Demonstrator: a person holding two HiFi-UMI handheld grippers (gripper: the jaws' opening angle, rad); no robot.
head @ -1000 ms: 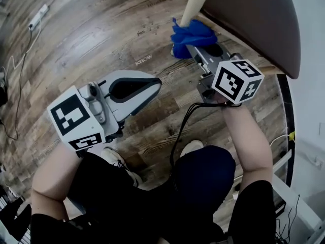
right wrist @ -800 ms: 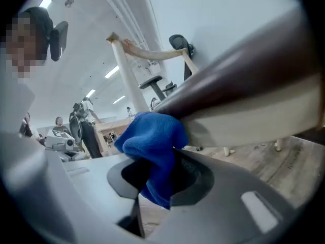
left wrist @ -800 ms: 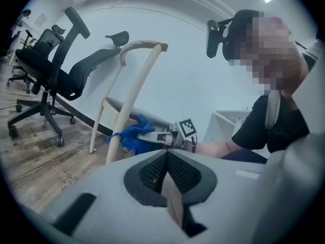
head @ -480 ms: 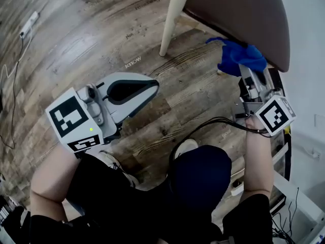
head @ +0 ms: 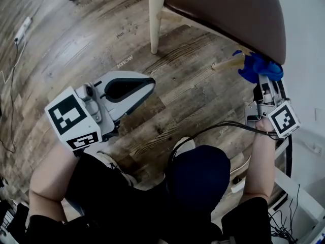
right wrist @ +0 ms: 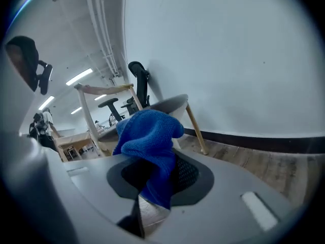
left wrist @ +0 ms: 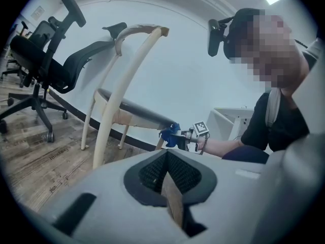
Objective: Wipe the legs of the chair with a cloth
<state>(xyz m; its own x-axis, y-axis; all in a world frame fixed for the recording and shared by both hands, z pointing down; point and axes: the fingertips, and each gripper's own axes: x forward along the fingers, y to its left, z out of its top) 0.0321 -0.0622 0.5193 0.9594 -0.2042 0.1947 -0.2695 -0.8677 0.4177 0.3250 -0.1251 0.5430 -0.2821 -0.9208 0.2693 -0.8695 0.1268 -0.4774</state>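
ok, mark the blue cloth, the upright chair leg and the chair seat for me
blue cloth (head: 256, 67), head view, middle of the bunched fabric.
upright chair leg (head: 156, 19), head view, mid-shaft.
chair seat (head: 238, 14), head view, brown top surface.

Left gripper (head: 146, 84) closed, right gripper (head: 265, 84) clamped.

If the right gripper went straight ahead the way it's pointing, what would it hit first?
Probably the chair leg just ahead, under the seat edge. The blue cloth clamped in the right gripper leads and would touch first. Depth is hard to judge.
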